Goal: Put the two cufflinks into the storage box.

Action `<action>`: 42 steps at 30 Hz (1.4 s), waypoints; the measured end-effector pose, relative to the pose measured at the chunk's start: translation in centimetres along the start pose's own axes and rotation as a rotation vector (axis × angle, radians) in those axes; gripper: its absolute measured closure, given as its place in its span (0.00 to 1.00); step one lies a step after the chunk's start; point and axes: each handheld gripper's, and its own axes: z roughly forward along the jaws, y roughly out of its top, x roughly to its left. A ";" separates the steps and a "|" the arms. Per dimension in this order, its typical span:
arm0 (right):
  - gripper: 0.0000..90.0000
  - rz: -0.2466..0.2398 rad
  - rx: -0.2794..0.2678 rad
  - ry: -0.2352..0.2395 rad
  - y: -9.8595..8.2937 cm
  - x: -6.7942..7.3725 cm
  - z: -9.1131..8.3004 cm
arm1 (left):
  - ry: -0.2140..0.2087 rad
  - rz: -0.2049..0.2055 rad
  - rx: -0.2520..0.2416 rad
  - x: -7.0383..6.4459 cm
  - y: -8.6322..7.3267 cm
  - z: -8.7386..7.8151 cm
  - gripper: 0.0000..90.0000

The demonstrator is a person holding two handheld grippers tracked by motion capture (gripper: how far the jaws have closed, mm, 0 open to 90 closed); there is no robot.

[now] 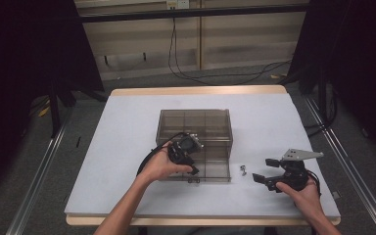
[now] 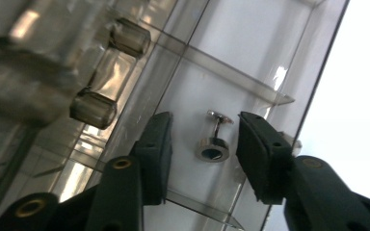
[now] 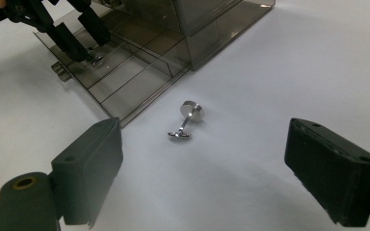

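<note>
My left gripper (image 2: 204,149) reaches down into the smoked clear plastic compartment box (image 1: 215,122), which sits near the middle of the white table (image 1: 127,127). Its 2 black jaws stand apart, one on each side of a small silver cufflink (image 2: 214,139) that lies on the floor of a compartment in the box's near row, close to the front wall. Neither jaw touches the cufflink; a gap shows on both sides, so the gripper has hold of nothing. In the high view the same gripper (image 1: 185,152) sits over the box's near-left part, my hand wrapped around it.

My right gripper (image 3: 202,168) hovers low over the table towards its near-right corner, jaws spread wide and empty. Between them, a little farther out, a second silver cufflink (image 3: 186,120) lies on its side on the bare white surface, just beside the box's near-right corner and apart from both jaws. In the high view it (image 1: 243,170) shows as a tiny bright speck between the box and my right gripper (image 1: 269,171).
</note>
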 end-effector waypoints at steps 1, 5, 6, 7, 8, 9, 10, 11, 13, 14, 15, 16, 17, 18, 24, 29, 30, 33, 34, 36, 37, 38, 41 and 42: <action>0.14 -0.001 0.000 0.000 0.0 0.0 0.0 | 0.006 0.004 -0.008 0.0 -0.1 -0.1 0.58; 0.14 -0.001 -0.003 -0.001 0.0 0.0 0.0 | 0.000 -0.001 -0.037 0.0 -0.3 -0.7 0.49; 0.14 -0.005 -0.001 0.001 0.0 0.0 -0.1 | -0.006 -0.019 -0.049 -0.1 -0.5 -0.8 0.47; 0.14 -0.005 -0.002 0.002 0.0 0.0 -0.1 | -0.009 -0.016 -0.064 -0.1 -0.6 -0.9 0.46; 0.14 -0.002 -0.002 0.001 0.0 0.0 -0.1 | -0.011 -0.016 -0.071 -0.1 -0.7 -1.0 0.44; 0.14 -0.001 -0.002 0.000 0.0 0.0 0.0 | -0.007 -0.029 -0.079 -0.2 -0.7 -1.1 0.43; 0.14 0.001 0.000 0.002 0.0 0.0 0.0 | -0.007 -0.022 -0.080 -0.1 -0.8 -1.2 0.43; 0.14 0.000 -0.001 0.002 0.0 0.0 0.0 | -0.013 -0.030 -0.094 -0.2 -1.0 -1.2 0.43; 0.14 0.001 0.000 0.002 0.0 0.0 0.0 | -0.008 -0.021 -0.096 -0.2 -1.1 -1.5 0.41; 0.14 0.002 0.001 0.003 0.0 0.0 0.0 | -0.011 -0.039 -0.117 -0.4 -1.3 -1.5 0.39; 0.14 0.002 0.000 0.002 0.0 0.0 0.0 | -0.010 -0.027 -0.121 -0.3 -1.4 -1.7 0.38; 0.14 0.001 0.000 0.002 0.0 0.0 0.0 | -0.012 -0.036 -0.130 -0.4 -1.5 -1.8 0.37; 0.14 0.001 0.000 0.003 0.0 0.0 0.0 | -0.011 -0.031 -0.133 -0.5 -1.6 -2.0 0.37; 0.14 0.002 -0.001 0.004 0.0 0.0 0.0 | -0.008 -0.034 -0.146 -0.6 -1.7 -2.2 0.37; 0.15 0.007 -0.001 0.002 0.0 -0.1 0.0 | 0.014 -0.062 -0.210 -0.6 -2.6 -3.4 0.32; 0.14 0.008 -0.001 0.005 0.0 -0.1 -0.1 | 0.022 -0.074 -0.243 -0.6 -3.4 -3.7 0.29; 0.14 0.007 -0.001 0.005 0.0 -0.1 0.0 | 0.024 -0.079 -0.243 -0.6 -3.6 -3.8 0.28; 0.14 0.008 -0.003 0.005 0.0 -0.1 -0.1 | 0.028 -0.086 -0.267 -0.7 -4.2 -4.1 0.25; 0.15 0.008 -0.003 0.005 0.0 -0.1 -0.1 | 0.044 -0.079 -0.269 -0.8 -4.4 -4.2 0.23; 0.15 0.010 -0.003 0.001 0.0 -0.1 0.0 | 0.022 -0.065 -0.278 -0.8 -4.9 -4.5 0.16; 0.15 0.012 -0.003 -0.001 0.0 -0.1 0.0 | 0.021 -0.078 -0.308 -0.9 -5.1 -4.5 0.15; 0.15 0.012 -0.003 0.001 0.0 -0.1 0.0 | 0.045 -0.067 -0.295 -0.9 -5.3 -4.9 0.15; 0.15 0.014 -0.003 0.002 0.0 -0.1 0.0 | 0.031 -0.088 -0.353 -0.9 -6.1 -5.3 0.11; 0.15 0.013 -0.002 0.002 0.0 -0.1 0.0 | 0.029 -0.085 -0.353 -0.8 -6.3 -5.5 0.08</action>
